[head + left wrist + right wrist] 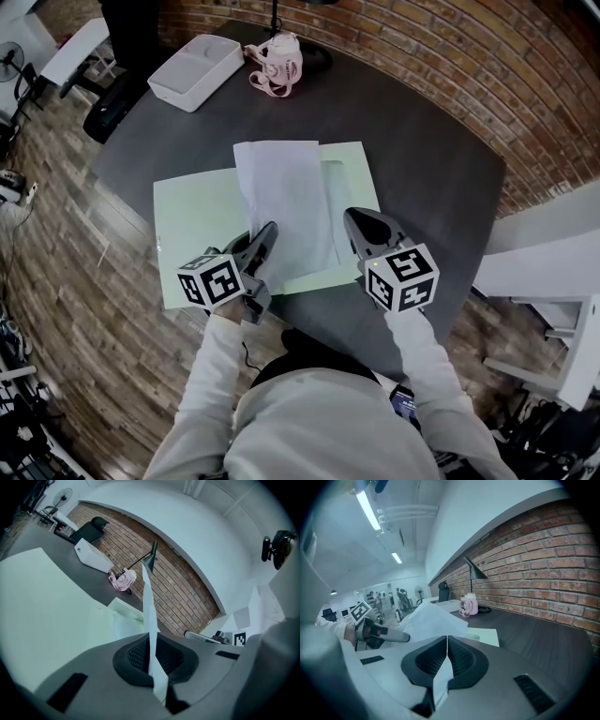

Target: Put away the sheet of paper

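Sheet of paper [281,187] (just one) sits clamped in left tool [269,232] and right tool [353,223].

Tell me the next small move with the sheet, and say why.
Probably lower the sheet flat onto the green folder under it. The left tool and right tool are both shut on its near edge, and it is held up over the folder's middle.

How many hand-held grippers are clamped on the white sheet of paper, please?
2. The left hand-held gripper pinches the sheet of paper at its near-left edge; the right hand-held gripper pinches its near-right edge.
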Demonstrator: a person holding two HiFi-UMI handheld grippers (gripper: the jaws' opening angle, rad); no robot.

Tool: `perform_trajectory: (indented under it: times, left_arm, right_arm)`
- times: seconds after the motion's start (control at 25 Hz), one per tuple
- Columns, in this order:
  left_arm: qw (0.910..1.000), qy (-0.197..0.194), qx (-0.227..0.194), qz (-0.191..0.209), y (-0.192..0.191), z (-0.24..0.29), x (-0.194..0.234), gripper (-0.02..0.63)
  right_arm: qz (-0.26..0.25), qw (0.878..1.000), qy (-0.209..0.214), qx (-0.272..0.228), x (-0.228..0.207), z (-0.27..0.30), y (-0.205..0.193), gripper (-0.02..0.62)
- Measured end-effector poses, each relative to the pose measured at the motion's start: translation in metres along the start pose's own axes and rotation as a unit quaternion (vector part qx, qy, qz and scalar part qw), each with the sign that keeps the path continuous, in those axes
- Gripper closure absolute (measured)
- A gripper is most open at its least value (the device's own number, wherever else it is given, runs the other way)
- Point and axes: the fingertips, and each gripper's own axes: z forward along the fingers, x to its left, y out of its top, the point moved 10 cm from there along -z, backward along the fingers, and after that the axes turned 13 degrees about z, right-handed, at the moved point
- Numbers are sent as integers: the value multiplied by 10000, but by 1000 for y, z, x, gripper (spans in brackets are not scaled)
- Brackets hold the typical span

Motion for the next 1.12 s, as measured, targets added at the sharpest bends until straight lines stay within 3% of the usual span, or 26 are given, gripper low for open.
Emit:
perform_trajectory:
  times: [0.64, 1.12]
  left_arm:
    - [9970, 367, 596, -336, -26, 8, 21, 589]
    - [9943, 596, 796, -388, -30, 9, 29, 589]
  right_arm:
    - [-561, 9960, 361, 601, 5, 90, 4, 568]
    - [-567, 9922, 119, 1103, -3, 154, -2, 566]
